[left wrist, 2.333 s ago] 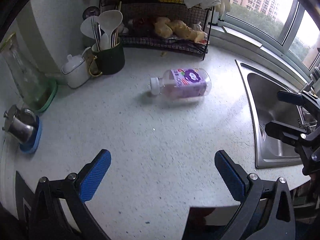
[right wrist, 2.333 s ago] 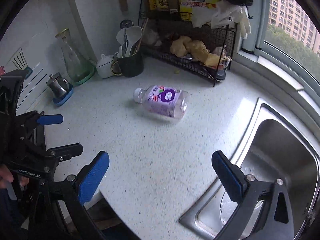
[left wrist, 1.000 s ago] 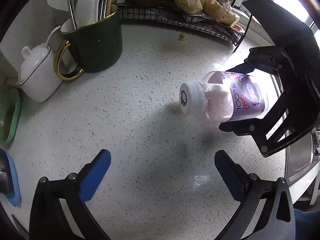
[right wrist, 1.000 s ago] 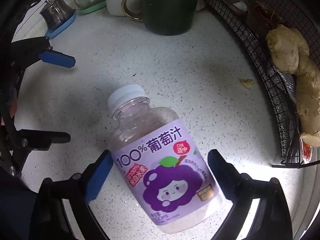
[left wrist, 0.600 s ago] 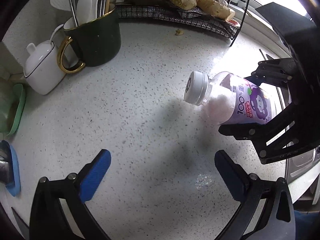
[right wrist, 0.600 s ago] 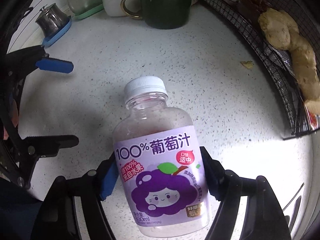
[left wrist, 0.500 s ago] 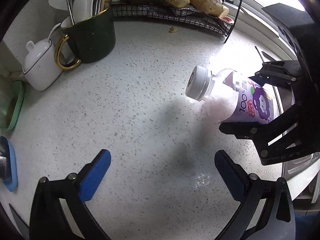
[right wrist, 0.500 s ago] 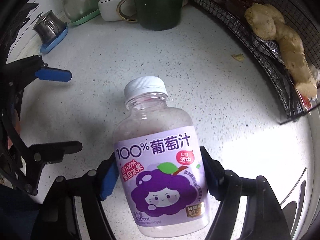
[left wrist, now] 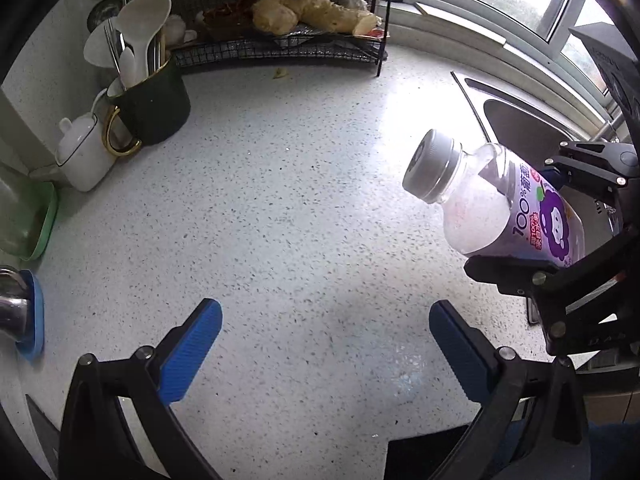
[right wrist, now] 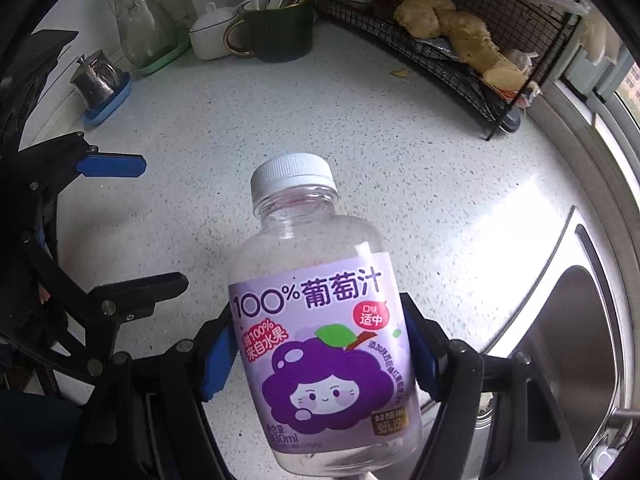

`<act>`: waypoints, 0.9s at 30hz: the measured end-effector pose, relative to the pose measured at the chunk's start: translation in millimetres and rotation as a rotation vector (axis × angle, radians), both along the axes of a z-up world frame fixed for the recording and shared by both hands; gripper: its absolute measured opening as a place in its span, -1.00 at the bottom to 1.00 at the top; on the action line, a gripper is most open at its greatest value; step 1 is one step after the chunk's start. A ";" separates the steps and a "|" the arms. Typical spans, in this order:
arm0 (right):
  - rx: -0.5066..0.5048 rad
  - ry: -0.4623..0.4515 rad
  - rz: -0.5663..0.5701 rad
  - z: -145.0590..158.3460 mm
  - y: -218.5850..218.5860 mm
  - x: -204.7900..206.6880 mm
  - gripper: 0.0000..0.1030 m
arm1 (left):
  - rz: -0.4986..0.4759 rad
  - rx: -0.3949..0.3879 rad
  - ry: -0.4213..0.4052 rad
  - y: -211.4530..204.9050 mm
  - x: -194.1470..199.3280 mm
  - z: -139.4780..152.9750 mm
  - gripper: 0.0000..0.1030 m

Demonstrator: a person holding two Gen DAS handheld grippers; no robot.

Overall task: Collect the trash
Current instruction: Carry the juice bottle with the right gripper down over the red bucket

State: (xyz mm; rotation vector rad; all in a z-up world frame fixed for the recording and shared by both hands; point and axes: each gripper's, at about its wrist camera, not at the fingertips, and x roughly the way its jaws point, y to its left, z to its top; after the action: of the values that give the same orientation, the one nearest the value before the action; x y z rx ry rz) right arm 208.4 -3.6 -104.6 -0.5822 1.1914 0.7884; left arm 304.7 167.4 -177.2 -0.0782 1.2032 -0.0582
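A clear plastic juice bottle (right wrist: pixel 320 320) with a purple label and white cap hangs above the speckled counter (right wrist: pixel 280 120), gripped at its lower body by my right gripper (right wrist: pixel 320 352), whose blue pads press both sides. In the left wrist view the same bottle (left wrist: pixel 500 216) shows at the right, cap pointing left, lifted off the counter (left wrist: pixel 280 200) in the right gripper (left wrist: pixel 556 236). My left gripper (left wrist: pixel 324 344) stands open low over bare counter, with nothing between its blue pads. It also appears at the left edge of the right wrist view, left gripper (right wrist: pixel 116 224).
A dark green utensil mug (left wrist: pixel 152 100), a white pot (left wrist: pixel 84 156) and a wire rack holding ginger (left wrist: pixel 288 28) line the back. A steel sink (right wrist: pixel 568 340) lies at the right. A glass carafe on a green tray (right wrist: pixel 140 28) and a metal pot (right wrist: pixel 96 80) stand left.
The right gripper closed on the bottle and lifted it off the counter, carrying it toward the sink side. Both grippers drew back from the rack and rose.
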 end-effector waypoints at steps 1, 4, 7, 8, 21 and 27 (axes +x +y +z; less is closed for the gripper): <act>0.009 -0.007 -0.013 5.9 -7.0 -5.0 0.38 | -0.005 0.004 -0.006 -4.3 -7.5 5.2 1.00; 0.044 -0.013 -0.046 22.8 -31.2 -7.3 0.38 | -0.019 0.027 -0.022 -18.8 -23.7 16.5 1.00; 0.068 -0.030 -0.067 35.8 -51.3 -17.2 0.37 | -0.031 0.048 -0.037 -35.8 -40.7 26.5 1.00; 0.077 -0.036 -0.071 38.9 -54.4 -11.6 0.36 | -0.033 0.052 -0.041 -42.4 -45.6 28.8 1.00; 0.111 -0.073 -0.071 38.3 -130.3 -72.0 0.33 | 0.021 0.072 -0.060 -127.9 -136.8 46.8 1.00; 0.129 -0.076 -0.046 40.1 -149.6 -111.5 0.33 | 0.045 0.069 -0.059 -160.6 -186.4 52.2 1.00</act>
State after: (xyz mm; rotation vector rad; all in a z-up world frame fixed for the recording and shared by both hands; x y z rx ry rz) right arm 96.9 -153.2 -64.5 -0.4729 1.0726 0.7912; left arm 118.4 6.8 -125.0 -0.0422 1.1431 0.0204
